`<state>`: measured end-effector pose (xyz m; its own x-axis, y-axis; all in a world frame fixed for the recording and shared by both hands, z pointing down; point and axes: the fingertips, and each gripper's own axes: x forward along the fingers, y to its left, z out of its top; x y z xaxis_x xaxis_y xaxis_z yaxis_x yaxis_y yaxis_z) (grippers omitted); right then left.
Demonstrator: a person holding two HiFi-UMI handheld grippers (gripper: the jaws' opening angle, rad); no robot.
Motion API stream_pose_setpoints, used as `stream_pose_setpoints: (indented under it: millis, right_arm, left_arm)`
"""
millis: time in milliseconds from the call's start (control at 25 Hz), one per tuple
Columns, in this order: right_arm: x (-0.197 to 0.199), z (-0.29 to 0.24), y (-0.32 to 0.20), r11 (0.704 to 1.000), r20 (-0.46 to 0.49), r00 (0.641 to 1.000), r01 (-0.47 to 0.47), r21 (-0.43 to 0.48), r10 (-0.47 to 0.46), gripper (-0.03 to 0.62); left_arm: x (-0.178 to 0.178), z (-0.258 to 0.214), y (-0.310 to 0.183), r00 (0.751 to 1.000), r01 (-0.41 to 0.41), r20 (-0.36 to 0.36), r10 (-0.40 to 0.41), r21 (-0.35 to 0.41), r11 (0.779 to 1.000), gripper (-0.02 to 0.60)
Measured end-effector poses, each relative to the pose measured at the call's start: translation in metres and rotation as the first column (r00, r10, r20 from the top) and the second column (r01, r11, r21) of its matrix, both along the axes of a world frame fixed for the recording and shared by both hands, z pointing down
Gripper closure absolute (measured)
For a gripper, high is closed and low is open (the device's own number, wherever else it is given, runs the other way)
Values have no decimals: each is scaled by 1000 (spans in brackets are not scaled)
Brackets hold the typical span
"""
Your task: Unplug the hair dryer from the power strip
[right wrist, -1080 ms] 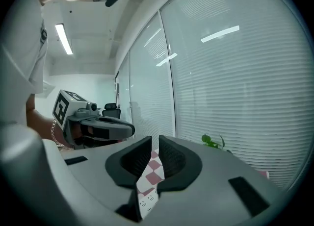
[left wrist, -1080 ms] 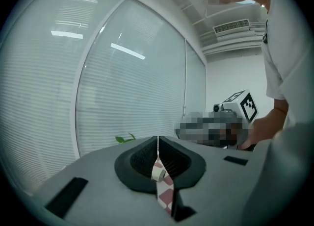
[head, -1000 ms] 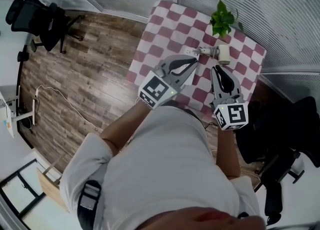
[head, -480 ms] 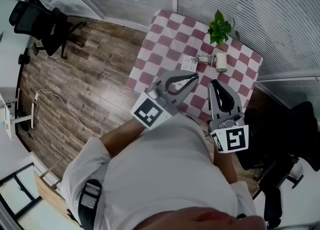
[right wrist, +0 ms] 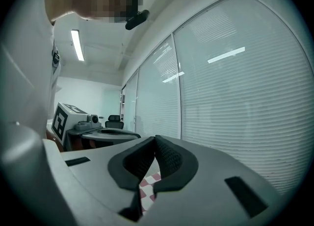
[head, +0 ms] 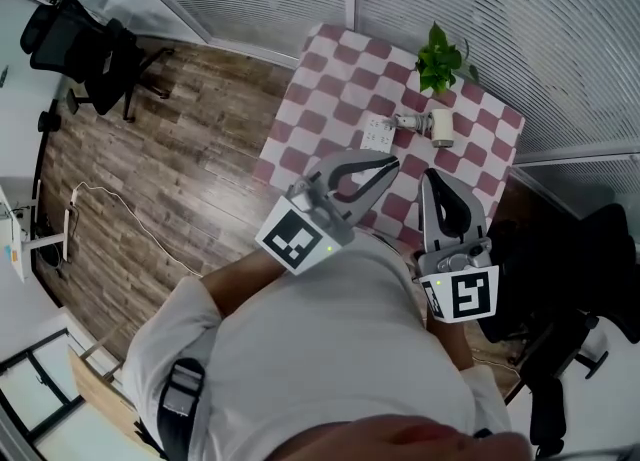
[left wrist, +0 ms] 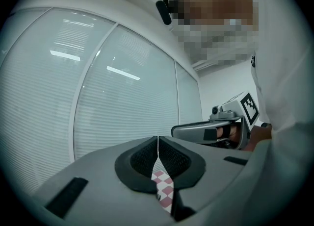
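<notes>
Both grippers drawn back since a second ago, from over the middle of the bench (head: 330,79) to its near edge, close to the person's body; the right pair of fingers, then apart, now closed. Left gripper (head: 393,161): pointing far and right across the bench; fingers (left wrist: 142,157) together at the tips, nothing held, a strip of checked cloth visible below them. Right gripper (head: 428,177): just right of the left one and apart from it; fingers (right wrist: 169,159) together, nothing held. Hair dryer (head: 440,126): pale, lying on its side on the far right part of the bench, well apart from both grippers. Power strip (head: 378,131): white, flat on the cloth just left of the hair dryer; too small to tell whether the plug sits in it. Potted plant (head: 440,57): green, at the far edge beyond the hair dryer. Office chair (head: 85,44): black, on the wooden floor (head: 170,159) far left of the bench.
</notes>
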<state>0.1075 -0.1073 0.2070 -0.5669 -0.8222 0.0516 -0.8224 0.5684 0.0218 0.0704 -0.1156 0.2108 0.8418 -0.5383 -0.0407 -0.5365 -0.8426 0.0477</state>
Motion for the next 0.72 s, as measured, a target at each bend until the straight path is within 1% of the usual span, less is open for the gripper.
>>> stream_pose_setpoints:
  millis: [200,720]
  right_arm:
    - [0,0,1,1000,1,1000,-10,0,10,563]
    - [1,-2,6,1000,3,1000,-12,2,12,563]
  left_arm:
    - [-1,1,2,1000,-3,15,2,5,1000,548]
    - [0,0,6,1000,3,5,-3,-2,1000,548]
